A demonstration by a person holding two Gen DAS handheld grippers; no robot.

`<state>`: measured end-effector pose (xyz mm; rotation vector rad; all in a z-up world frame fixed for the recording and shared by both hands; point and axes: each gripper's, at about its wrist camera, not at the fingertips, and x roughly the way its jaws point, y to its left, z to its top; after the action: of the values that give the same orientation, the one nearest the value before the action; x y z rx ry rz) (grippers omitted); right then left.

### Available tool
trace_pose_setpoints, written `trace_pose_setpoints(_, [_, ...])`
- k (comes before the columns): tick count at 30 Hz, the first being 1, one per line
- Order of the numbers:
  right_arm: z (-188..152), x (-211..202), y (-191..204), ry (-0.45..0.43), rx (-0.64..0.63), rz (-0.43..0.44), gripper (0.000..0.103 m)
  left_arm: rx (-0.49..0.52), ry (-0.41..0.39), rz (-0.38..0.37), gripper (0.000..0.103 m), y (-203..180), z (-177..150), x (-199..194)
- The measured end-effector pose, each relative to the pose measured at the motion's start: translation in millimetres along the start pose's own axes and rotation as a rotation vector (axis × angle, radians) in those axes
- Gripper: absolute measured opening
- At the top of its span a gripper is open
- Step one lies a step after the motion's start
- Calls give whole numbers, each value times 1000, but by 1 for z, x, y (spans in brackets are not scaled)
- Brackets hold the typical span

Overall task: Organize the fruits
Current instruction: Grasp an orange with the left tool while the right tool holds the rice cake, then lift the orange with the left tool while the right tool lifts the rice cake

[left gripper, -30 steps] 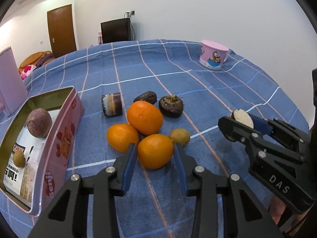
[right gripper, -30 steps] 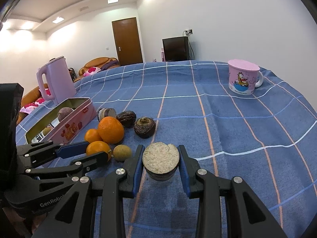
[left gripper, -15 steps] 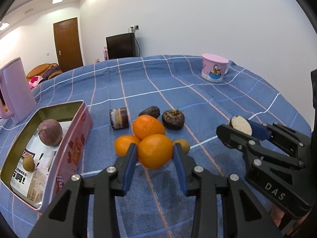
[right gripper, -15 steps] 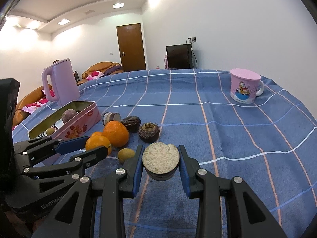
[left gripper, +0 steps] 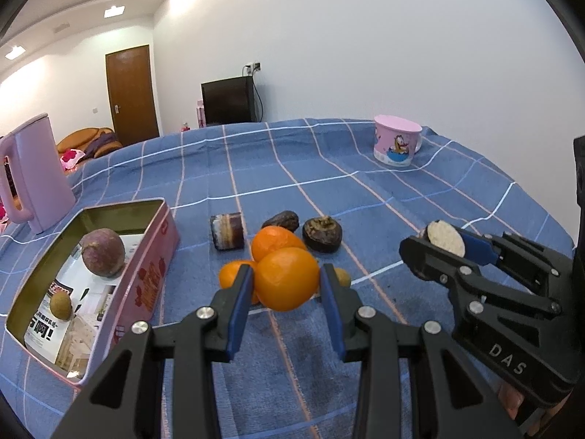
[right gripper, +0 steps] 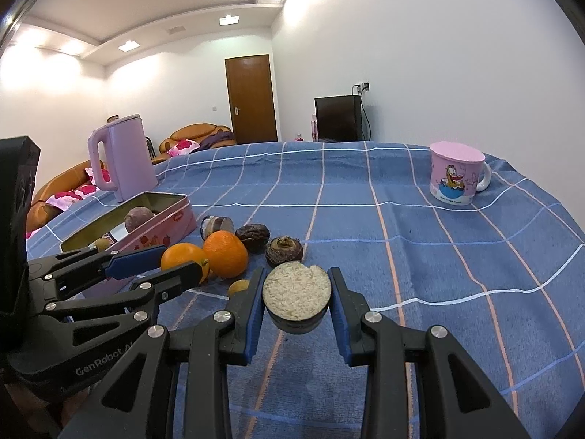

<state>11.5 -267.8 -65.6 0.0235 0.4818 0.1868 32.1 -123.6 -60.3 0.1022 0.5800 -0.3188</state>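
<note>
My left gripper [left gripper: 285, 285] is clamped on an orange [left gripper: 286, 278], pinched at its two sides between the blue pads, and it hangs clear of the blue checked cloth [left gripper: 329, 168]. My right gripper [right gripper: 297, 294] is clenched on a halved fruit [right gripper: 297, 297], its cut face turned toward the camera.

What worries me first is the orange. It is round, smooth and glossy, and the pads meet it only along narrow strips at its widest part, so a quick swing toward the tin [left gripper: 148, 285] to the left of my left fingers could let it roll out of the grip. If it falls, I judge it would land on the two oranges [left gripper: 272, 239] just beyond my fingertips and knock them, or the small yellowish fruit [left gripper: 343, 277] beside my right-hand pad, across the cloth. The tin's near wall is also high, and coming in low would bump the orange against the rim. The two grippers are close together as well, so crossing paths could make them clash.

The halved fruit has a dark, thick rind and a pale, grainy, dry-looking cut face. Squeezing harder might crush the rind.

The tin already holds a round purplish fruit [left gripper: 102, 252] and a small brown one [left gripper: 60, 305], with room left between them. Ahead of my left fingers, past the oranges, lie a banded cut piece [left gripper: 227, 230], a wrinkled dark fruit [left gripper: 280, 219] and a dark round one [left gripper: 322, 235], all still on the cloth.
</note>
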Motion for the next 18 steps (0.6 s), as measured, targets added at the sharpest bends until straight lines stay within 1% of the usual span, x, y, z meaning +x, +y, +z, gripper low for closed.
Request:
trace_pose_setpoints(12, [-1, -7, 2, -38, -15, 4, 35, -22, -45, 15, 39, 4, 0, -7])
trace_pose_setpoints(18, [-2, -10, 3, -59, -21, 9, 35, -9, -73, 33, 39, 2, -1, -11])
